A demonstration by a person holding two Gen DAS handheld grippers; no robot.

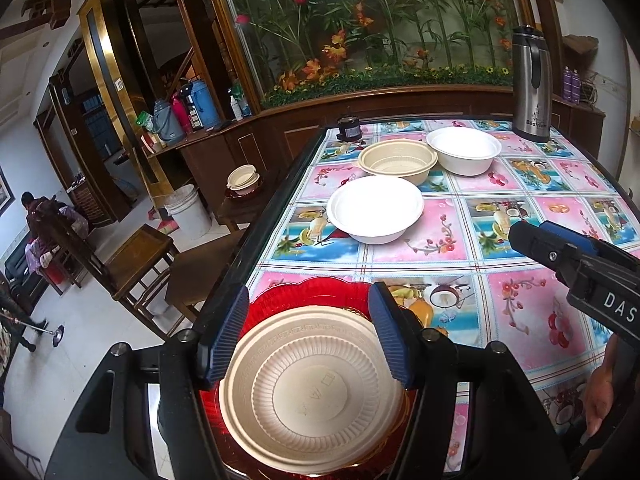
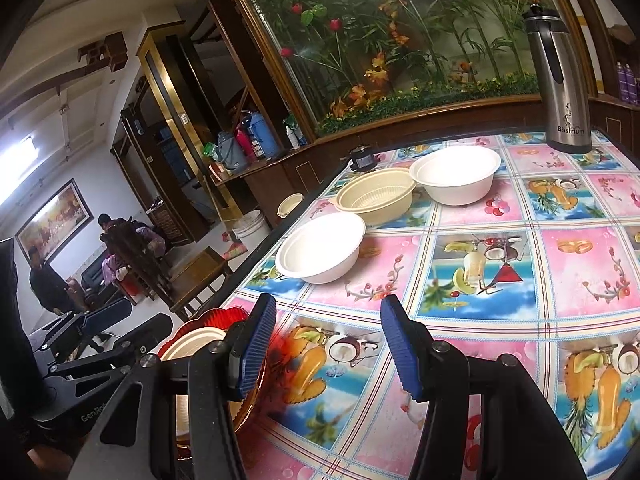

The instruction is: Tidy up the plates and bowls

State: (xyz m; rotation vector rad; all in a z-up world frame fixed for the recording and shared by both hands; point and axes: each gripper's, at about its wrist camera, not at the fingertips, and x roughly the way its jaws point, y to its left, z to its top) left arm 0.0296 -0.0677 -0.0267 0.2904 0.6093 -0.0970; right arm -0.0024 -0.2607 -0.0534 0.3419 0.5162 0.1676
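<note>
Three bowls out on the table, one beige plate sitting on a red plate at the near edge.

Left wrist view: left gripper (image 1: 308, 330) hangs spread wide over the beige plate (image 1: 316, 392), which rests on the red plate (image 1: 308, 290), gripping nothing. Further back sit a white bowl (image 1: 375, 208), beige bowl (image 1: 397, 160) and far white bowl (image 1: 464, 149), which all look empty. Right wrist view: right gripper (image 2: 328, 346) is also spread, nothing between its fingers, over the patterned tablecloth (image 2: 480, 272); the red plate (image 2: 216, 316) peeks out at left, mostly hidden, so hard to say more. A steel thermos (image 2: 558, 80) stands at the far corner.

Bare tablecloth (image 2: 460, 360) lies before the nearest white bowl (image 2: 322, 254).
</note>
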